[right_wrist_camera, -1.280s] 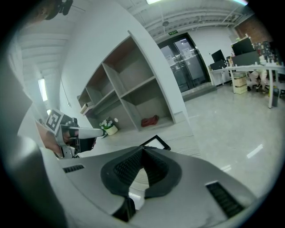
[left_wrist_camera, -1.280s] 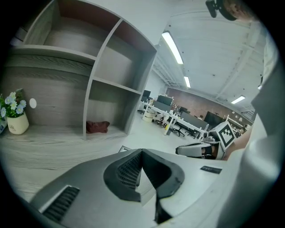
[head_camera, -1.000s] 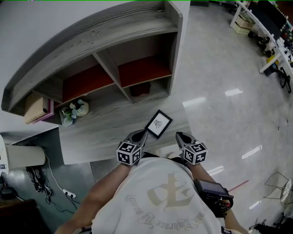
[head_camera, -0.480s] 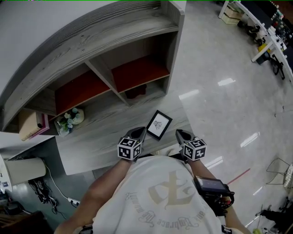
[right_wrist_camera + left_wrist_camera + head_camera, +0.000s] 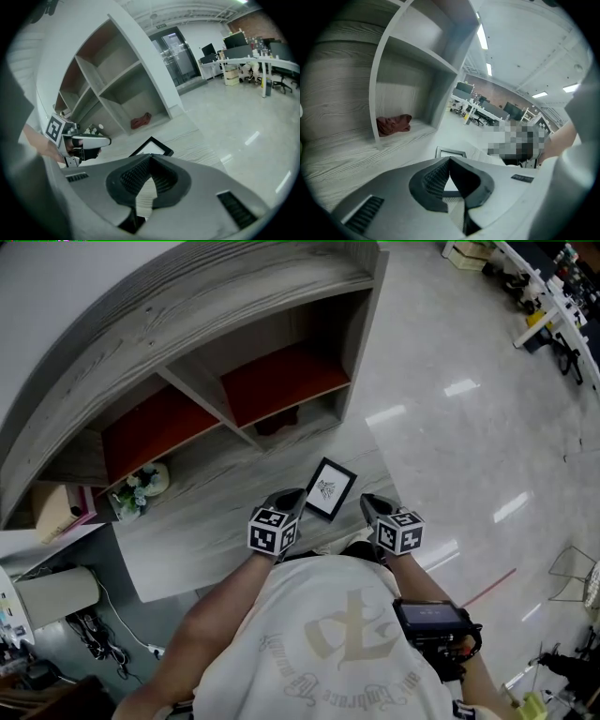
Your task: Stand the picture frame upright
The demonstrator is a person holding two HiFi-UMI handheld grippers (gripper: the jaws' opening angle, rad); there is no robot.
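Black-rimmed picture frame (image 5: 329, 489), lying flat

The picture frame (image 5: 329, 488) lies flat on the desk top (image 5: 202, 526) in the middle of the head view. The left gripper (image 5: 296, 495) is just left of it and the right gripper (image 5: 366, 502) just right. Above, a cloth (image 5: 277, 422) lies in a shelf compartment (image 5: 319, 413). Flowers (image 5: 138, 487) stand at the left.

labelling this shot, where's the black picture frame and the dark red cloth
black rectangular picture frame (image 5: 329, 488): head view, white print at its centre
crumpled dark red cloth (image 5: 393, 124): left gripper view, its middle
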